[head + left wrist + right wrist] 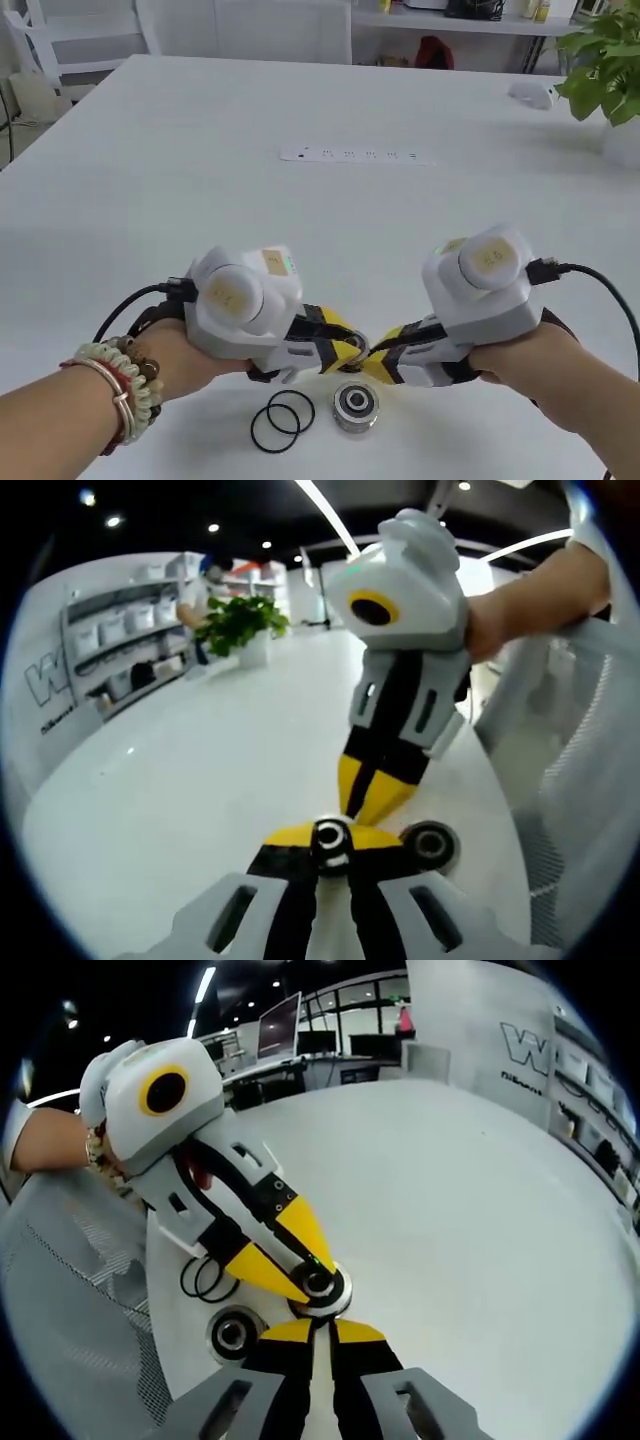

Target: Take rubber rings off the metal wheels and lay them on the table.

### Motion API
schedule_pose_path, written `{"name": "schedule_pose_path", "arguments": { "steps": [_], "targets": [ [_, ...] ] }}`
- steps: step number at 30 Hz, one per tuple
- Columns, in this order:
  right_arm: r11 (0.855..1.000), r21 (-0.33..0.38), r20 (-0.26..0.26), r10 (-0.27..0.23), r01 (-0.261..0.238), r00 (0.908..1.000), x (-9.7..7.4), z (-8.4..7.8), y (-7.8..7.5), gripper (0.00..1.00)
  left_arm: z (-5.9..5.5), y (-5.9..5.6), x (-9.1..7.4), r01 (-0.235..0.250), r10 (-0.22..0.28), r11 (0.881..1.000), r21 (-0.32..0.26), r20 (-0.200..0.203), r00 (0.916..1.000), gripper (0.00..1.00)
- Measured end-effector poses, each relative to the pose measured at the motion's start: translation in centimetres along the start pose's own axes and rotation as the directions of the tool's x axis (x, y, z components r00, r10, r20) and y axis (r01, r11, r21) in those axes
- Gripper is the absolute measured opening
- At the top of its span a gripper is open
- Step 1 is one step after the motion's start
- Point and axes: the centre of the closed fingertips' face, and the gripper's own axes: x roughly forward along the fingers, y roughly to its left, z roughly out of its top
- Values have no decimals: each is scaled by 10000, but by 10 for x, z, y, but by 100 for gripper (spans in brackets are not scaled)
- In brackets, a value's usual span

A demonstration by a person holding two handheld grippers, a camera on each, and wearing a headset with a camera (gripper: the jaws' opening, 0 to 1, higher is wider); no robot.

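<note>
One wheel half hidden, left gripper clamping, right gripper touching

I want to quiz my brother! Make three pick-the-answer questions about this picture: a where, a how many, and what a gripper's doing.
1. Where are the loose rubber rings? A on the table beside a metal wheel; B on the floor; C in a box.
2. How many loose rings? A one; B two; C five.
3. The left hand-held gripper is: A wide open; B lying down; C shut on a small wheel.
Answers: 1A, beside the wheel; 2B, two black loops overlap; 3C, jaws clamp it.
</note>
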Motion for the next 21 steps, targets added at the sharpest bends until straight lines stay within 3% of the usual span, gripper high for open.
{"name": "schedule_pose_path", "arguments": {
  "steps": [8, 13, 14, 17, 21],
  "targets": [
    [9997, 88, 12, -245, 245, 9997, 0, 1, -5, 0, -1, 1, -1, -53, 53, 10000, -8, -19, 10000, 12],
    [9918, 1197, 224, -466, 436, 9987, -4, 3, -13, 0, -1, 1, -2, -46, 46, 10000, 56, -34, 10000, 12],
    [9837, 1749, 284, -463, 406, 9985, -5, 4, -13, 0, -1, 2, -2, -43, 43, 10000, 65, -38, 10000, 12],
    [9720, 2323, 480, -481, 357, 9977, -6, 6, -17, 0, -1, 1, -2, -32, 33, 9999, 95, -46, 10000, 12],
    [9431, 3323, 756, -352, 81, 9965, -6, 7, -17, 0, -1, 1, -2, -44, 45, 9998, 173, -62, 10000, 12]
  ]
}}
